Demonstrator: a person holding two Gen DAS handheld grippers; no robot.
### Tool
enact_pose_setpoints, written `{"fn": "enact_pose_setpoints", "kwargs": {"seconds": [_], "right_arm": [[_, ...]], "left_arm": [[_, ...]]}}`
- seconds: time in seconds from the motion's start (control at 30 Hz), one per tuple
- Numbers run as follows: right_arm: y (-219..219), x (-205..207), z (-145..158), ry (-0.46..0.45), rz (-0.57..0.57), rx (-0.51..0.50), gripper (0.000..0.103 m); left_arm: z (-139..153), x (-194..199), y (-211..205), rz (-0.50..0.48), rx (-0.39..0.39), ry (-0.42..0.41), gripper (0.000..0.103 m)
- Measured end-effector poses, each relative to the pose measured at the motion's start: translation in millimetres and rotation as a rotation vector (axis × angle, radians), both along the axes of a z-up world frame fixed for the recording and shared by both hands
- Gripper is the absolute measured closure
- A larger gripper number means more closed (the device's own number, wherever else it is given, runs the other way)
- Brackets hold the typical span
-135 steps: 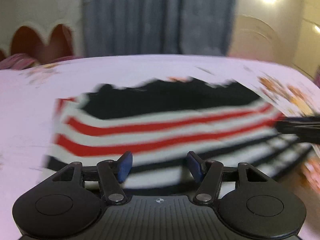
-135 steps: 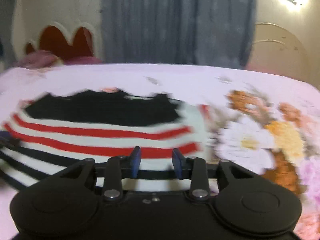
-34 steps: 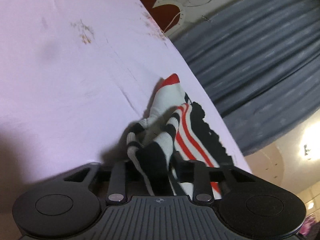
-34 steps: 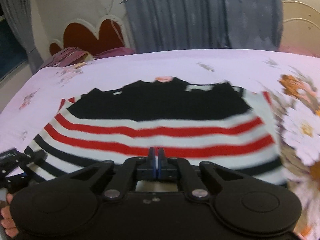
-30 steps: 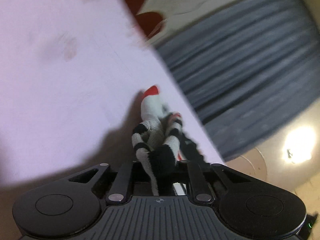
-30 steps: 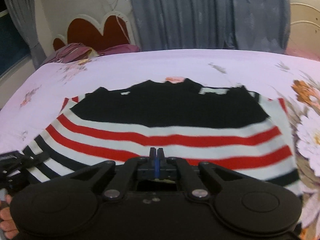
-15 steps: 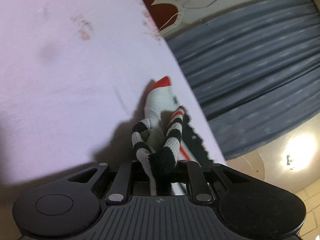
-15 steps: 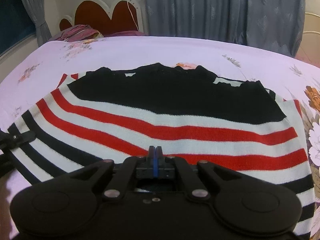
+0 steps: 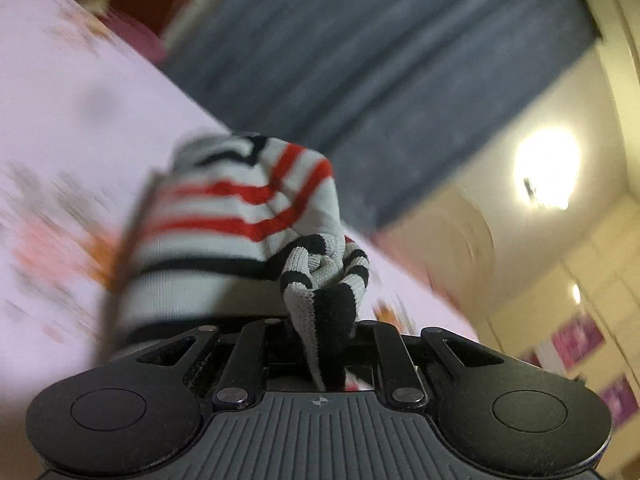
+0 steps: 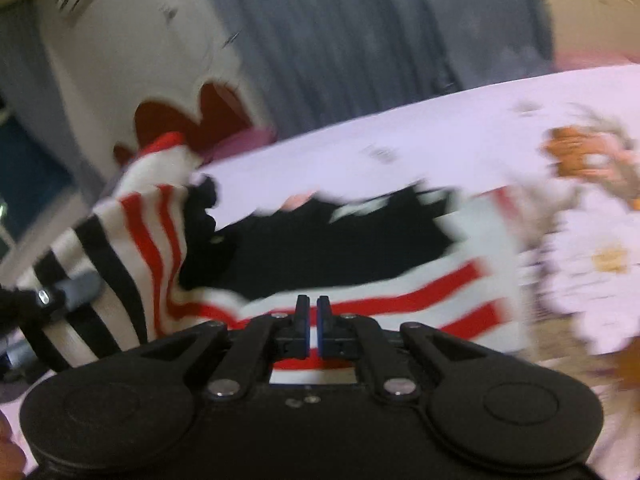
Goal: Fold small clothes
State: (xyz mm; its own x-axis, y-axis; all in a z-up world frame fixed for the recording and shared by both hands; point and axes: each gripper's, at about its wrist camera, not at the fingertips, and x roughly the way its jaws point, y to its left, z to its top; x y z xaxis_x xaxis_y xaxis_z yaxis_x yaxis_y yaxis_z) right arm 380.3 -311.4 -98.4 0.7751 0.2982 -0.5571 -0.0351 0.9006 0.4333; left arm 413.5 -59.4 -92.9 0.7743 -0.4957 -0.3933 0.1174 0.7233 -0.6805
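A small knit sweater [image 10: 360, 272] with a black top and red, white and black stripes lies on the bed. My left gripper [image 9: 324, 332] is shut on its bunched striped hem [image 9: 320, 292] and holds that side lifted off the bed; it shows at the left of the right wrist view [image 10: 52, 296]. My right gripper [image 10: 313, 312] has its jaws nearly together over the sweater's lower edge, with striped fabric showing under the fingers. Whether it pinches the cloth is hidden.
The bed has a pink sheet [image 10: 400, 140] with large flower prints [image 10: 600, 256] on the right. A red and white headboard [image 10: 192, 120] and grey curtains [image 10: 360, 40] stand behind. A bright ceiling lamp [image 9: 548, 172] is up on the right.
My left gripper has lifted the sweater's left side up and swung it over toward the right. The right gripper has tilted, and the flat sweater now stands up in a fold on its left.
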Motion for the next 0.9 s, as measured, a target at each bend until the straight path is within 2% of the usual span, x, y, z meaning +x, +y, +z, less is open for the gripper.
{"fn": "enact_pose_setpoints", "kwargs": {"seconds": [0.1, 0.17, 0.2, 0.23, 0.27, 0.3, 0.33, 0.4, 0.43, 0.47, 0.5, 0.53, 0.6, 0.7, 0.77, 0.8, 0.87, 0.9], "right_arm": [[-49, -11, 1, 0.004, -0.076, 0.051, 0.098], [-74, -17, -2, 0.026, -0.1, 0.087, 0.094], [-86, -20, -4, 0.039, -0.107, 0.102, 0.084], [-96, -23, -6, 0.043, -0.116, 0.12, 0.079], [-105, -26, -6, 0.042, -0.124, 0.137, 0.061], [-112, -29, -7, 0.038, -0.125, 0.153, 0.054], [-117, -30, -7, 0.037, -0.112, 0.169, 0.054], [-120, -28, -9, 0.047, -0.073, 0.196, 0.056], [-119, -26, -9, 0.052, -0.049, 0.212, 0.057], [-117, -24, -10, 0.054, -0.021, 0.231, 0.057], [-112, -22, -12, 0.062, 0.003, 0.244, 0.057], [-107, -18, -13, 0.073, 0.024, 0.251, 0.057], [-95, -8, -15, 0.105, 0.061, 0.252, 0.056], [-77, 6, -15, 0.137, 0.103, 0.228, 0.056], [-65, 12, -14, 0.162, 0.135, 0.174, 0.057], [-57, 15, -14, 0.194, 0.155, 0.138, 0.064], [-50, 13, -15, 0.199, 0.171, 0.07, 0.084], [-49, 8, -16, 0.198, 0.161, 0.033, 0.085]], "left_arm": [[-19, 10, -69, -0.086, 0.123, 0.059, 0.089], [-43, 18, -110, -0.137, 0.232, 0.168, 0.083], [-48, 16, -124, -0.153, 0.277, 0.176, 0.067], [-44, 9, -128, -0.165, 0.277, 0.151, 0.045], [-38, 3, -128, -0.191, 0.249, 0.138, 0.04], [-28, -1, -127, -0.211, 0.225, 0.141, 0.04], [-18, -4, -122, -0.221, 0.216, 0.136, 0.04], [3, -21, -100, -0.219, 0.2, 0.047, 0.04], [7, -38, -92, -0.196, 0.216, 0.02, 0.04], [13, -39, -75, -0.146, 0.254, 0.001, 0.04], [15, -32, -63, -0.115, 0.285, -0.008, 0.045], [14, -25, -48, -0.078, 0.332, 0.001, 0.059], [2, -15, -18, -0.021, 0.364, 0.051, 0.068], [-20, 1, -5, -0.021, 0.428, 0.14, 0.068], [-26, -3, -7, -0.037, 0.449, 0.135, 0.068], [-26, -5, -6, -0.045, 0.458, 0.128, 0.068], [-23, -12, -6, -0.076, 0.475, 0.117, 0.068], [-26, -6, -14, -0.097, 0.49, 0.109, 0.069]]}}
